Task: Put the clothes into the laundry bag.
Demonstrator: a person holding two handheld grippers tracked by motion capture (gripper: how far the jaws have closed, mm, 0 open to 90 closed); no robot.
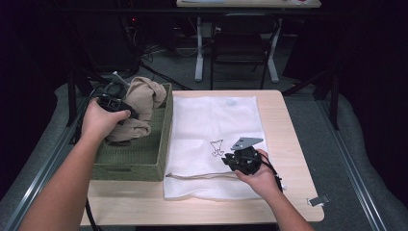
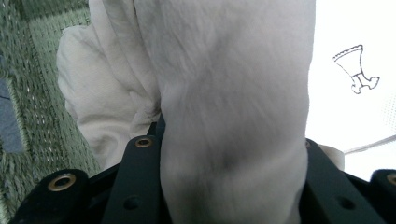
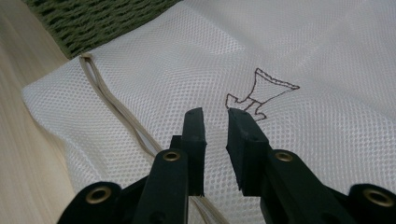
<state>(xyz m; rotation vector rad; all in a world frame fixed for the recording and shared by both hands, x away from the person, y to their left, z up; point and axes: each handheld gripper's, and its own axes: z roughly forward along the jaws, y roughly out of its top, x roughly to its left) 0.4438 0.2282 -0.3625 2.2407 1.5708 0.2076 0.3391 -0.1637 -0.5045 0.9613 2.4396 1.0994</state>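
Left tool clamped on beige garment; right tool over mesh bag.

The garment hangs bunched between the left tool's jaws above the green woven basket at the bench's left side. The right tool's jaws stand slightly parted, gripping nothing, tips just above the white mesh bag near its embroidered mark and drawstring.

the beige cloth is covering the left gripper's fingertips, and the frame's top edge is cutting the cloth off.
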